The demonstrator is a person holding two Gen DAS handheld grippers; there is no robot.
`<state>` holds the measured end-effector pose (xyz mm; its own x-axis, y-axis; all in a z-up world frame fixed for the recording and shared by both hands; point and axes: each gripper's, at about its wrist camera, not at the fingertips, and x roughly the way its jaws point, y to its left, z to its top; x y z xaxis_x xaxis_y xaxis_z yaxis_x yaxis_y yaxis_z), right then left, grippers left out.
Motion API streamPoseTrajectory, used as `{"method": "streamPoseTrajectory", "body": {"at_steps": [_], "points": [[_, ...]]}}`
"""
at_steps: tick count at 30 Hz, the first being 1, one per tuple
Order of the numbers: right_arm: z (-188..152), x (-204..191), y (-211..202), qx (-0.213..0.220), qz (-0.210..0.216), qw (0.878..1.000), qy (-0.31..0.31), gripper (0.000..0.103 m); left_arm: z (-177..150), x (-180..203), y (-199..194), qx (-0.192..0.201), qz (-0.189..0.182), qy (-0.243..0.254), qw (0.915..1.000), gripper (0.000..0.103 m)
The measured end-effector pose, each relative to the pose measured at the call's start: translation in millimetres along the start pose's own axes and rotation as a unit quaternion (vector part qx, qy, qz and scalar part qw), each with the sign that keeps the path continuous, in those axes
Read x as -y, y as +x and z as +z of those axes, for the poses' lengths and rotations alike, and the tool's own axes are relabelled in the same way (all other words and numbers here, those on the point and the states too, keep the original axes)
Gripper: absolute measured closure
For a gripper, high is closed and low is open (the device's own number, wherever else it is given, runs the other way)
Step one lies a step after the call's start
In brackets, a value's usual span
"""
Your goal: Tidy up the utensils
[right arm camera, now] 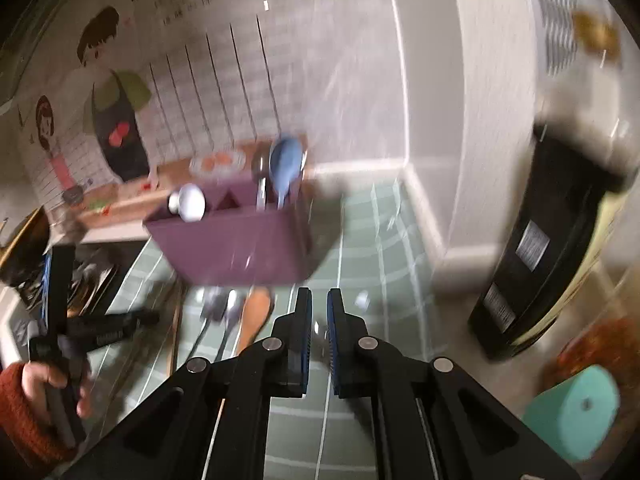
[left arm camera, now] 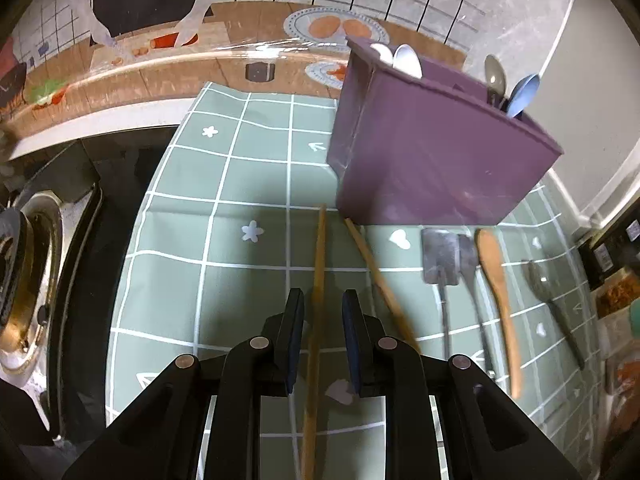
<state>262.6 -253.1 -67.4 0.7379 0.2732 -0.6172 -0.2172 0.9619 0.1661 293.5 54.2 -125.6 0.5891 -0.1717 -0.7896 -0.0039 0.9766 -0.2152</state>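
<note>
The left hand-held gripper (left arm camera: 322, 300) points down at the surface (left arm camera: 224, 264), which is covered by a green cloth with a white grid. Its jaws stand apart, and one wooden chopstick (left arm camera: 318, 280) runs lengthwise through the gap between them; the pads do not visibly press on it. A second chopstick (left arm camera: 376, 276) lies just to the right of the jaws, angled away toward the purple utensil holder (left arm camera: 436, 160), which stands ahead and to the right. In the holder's compartments are a white spoon (left arm camera: 408, 60) at the left end and a grey spoon (left arm camera: 495, 76) beside a blue spoon (left arm camera: 524, 92) at the right end.

To the right of this hand-held gripper, flat on the cloth below the holder, lie a grey slotted spatula (left arm camera: 440, 256), a metal utensil (left arm camera: 468, 256) next to it, a wooden spatula (left arm camera: 494, 268) and a dark grey spoon (left arm camera: 546, 284). A gas burner (left arm camera: 24, 272) sits far to the left.

The right hand-held gripper (right arm camera: 319, 304) is nearly closed, a thin gap left between its pads; the view is blurred, and nothing can be made out between them. The holder stands ahead and slightly left of it.
</note>
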Motion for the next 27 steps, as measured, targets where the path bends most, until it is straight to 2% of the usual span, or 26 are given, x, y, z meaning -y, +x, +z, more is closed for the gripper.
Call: {"method": "streamPoseTrajectory", "body": {"at_steps": [5, 9, 13, 21, 22, 24, 27], "points": [[-21.9, 7.7, 28.2, -0.074, 0.032, 0.996, -0.030, 0.087, -0.8, 2.9, -15.8, 0.018, -0.026, -0.001, 0.9995, 0.082], [-39.8, 6.5, 47.0, -0.111, 0.028, 0.991, -0.070, 0.087, -2.6, 6.0, -27.4, 0.028, -0.036, 0.006, 0.9989, 0.082], [-46.2, 7.5, 56.4, -0.118, 0.026, 0.989, -0.086, 0.087, -3.1, 1.5, -30.0, 0.029, -0.037, -0.005, 0.9989, 0.082], [-33.8, -4.0, 76.3, -0.115, 0.033, 0.986, -0.116, 0.086, -8.5, -13.4, -30.6, 0.022, -0.029, -0.025, 0.9990, 0.082], [-31.4, -6.6, 79.8, -0.113, 0.030, 0.986, -0.120, 0.085, -9.0, -15.4, -31.0, 0.022, -0.029, -0.028, 0.9989, 0.082], [-26.0, -11.9, 87.3, -0.112, 0.027, 0.985, -0.128, 0.075, -9.6, -18.1, -30.8, 0.019, -0.031, -0.033, 0.9988, 0.082], [-19.4, -16.0, 99.0, -0.113, 0.025, 0.984, -0.134, 0.074, -10.6, -20.5, -30.3, 0.016, -0.031, -0.034, 0.9988, 0.082]]}}
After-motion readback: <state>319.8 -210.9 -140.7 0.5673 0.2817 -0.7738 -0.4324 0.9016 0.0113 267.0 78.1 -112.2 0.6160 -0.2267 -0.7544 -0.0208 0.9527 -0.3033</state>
